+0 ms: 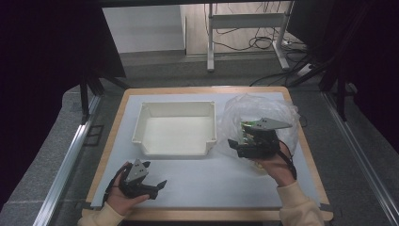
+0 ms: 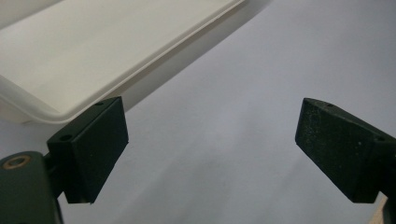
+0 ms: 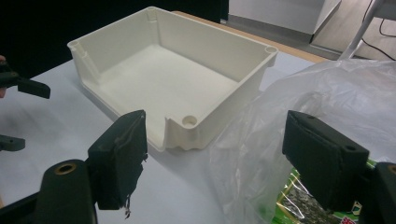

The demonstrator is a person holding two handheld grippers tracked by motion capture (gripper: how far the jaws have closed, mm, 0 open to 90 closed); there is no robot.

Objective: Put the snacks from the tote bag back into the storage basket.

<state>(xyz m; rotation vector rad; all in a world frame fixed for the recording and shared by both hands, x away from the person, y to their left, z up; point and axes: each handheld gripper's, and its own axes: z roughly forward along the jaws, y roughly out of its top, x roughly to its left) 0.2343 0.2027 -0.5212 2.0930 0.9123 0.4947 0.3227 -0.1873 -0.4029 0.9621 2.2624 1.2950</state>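
The right gripper (image 1: 234, 143), jaws spread wide and empty, sits at the clear plastic bag (image 1: 256, 113), at three o'clock from the white bin (image 1: 175, 128); a green packet (image 3: 322, 207), perhaps snacks, lies inside. The left gripper (image 1: 157, 181), also spread, hovers at seven o'clock.

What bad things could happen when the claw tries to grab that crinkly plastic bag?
The right claw is open at the clear plastic bag. It may pinch only thin film, so the green packet inside could slip out or the film could tear. The bag lies right beside the white bin, so dragging it might nudge the bin. The left claw is open over the bare table, too far off to steady anything.
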